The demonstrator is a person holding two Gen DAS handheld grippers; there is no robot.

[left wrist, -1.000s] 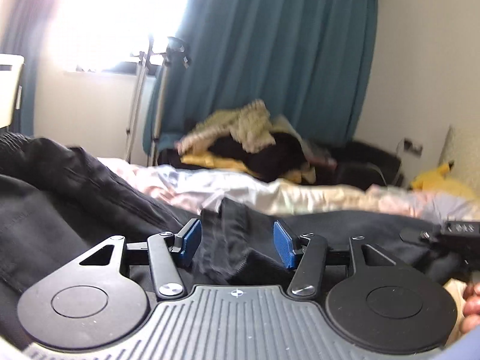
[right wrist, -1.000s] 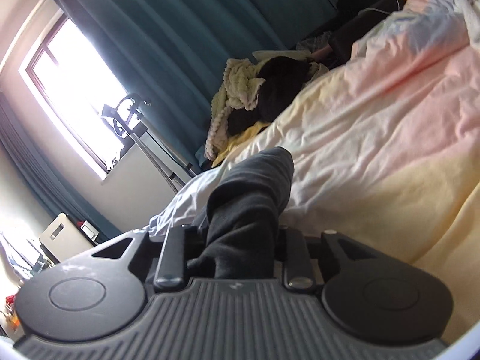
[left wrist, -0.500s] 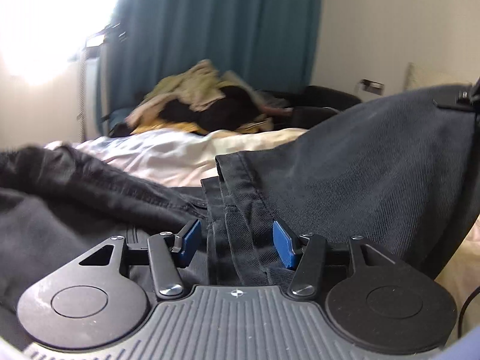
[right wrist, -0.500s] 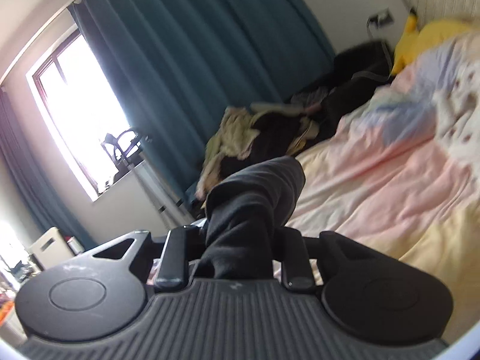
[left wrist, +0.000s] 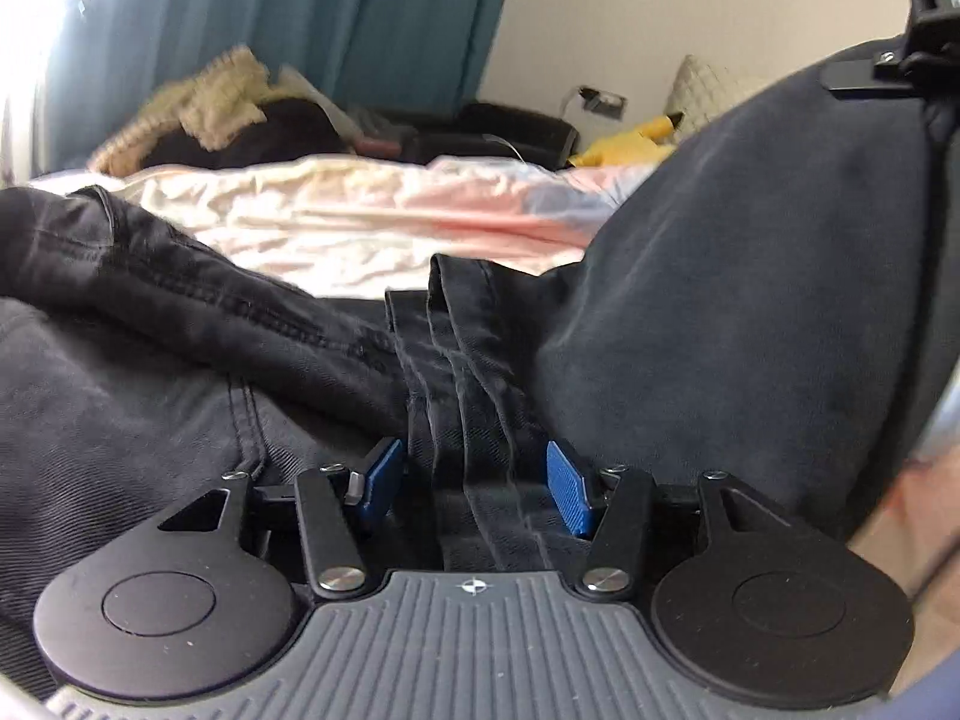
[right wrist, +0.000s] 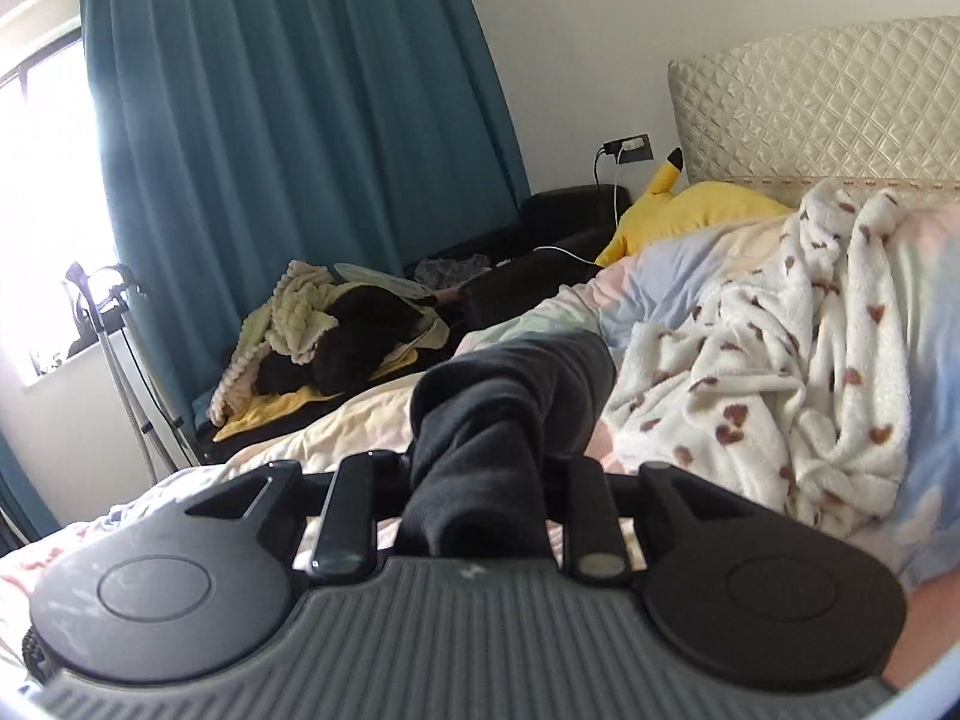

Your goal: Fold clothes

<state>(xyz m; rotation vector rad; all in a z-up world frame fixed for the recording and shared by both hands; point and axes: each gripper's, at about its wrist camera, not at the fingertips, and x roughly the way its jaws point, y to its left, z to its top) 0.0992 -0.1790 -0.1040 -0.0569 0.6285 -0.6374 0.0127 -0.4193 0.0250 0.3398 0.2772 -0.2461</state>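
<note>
On the bed (right wrist: 372, 420), both tongs still pinch the dark trousers (left wrist: 180, 396): left gripper (left wrist: 474, 480) low, right gripper (right wrist: 480, 480) now lifted higher.

The left gripper (left wrist: 474, 483) points forward and low, its two blue-padded fingers (left wrist: 377, 474) standing apart with a gathered strip of dark cloth running between them; whether the pads press it cannot be told. The right gripper (right wrist: 474, 480) is held level, its black fingers (right wrist: 348, 516) close on either side of a bunched fold of dark cloth, which it clamps.
</note>
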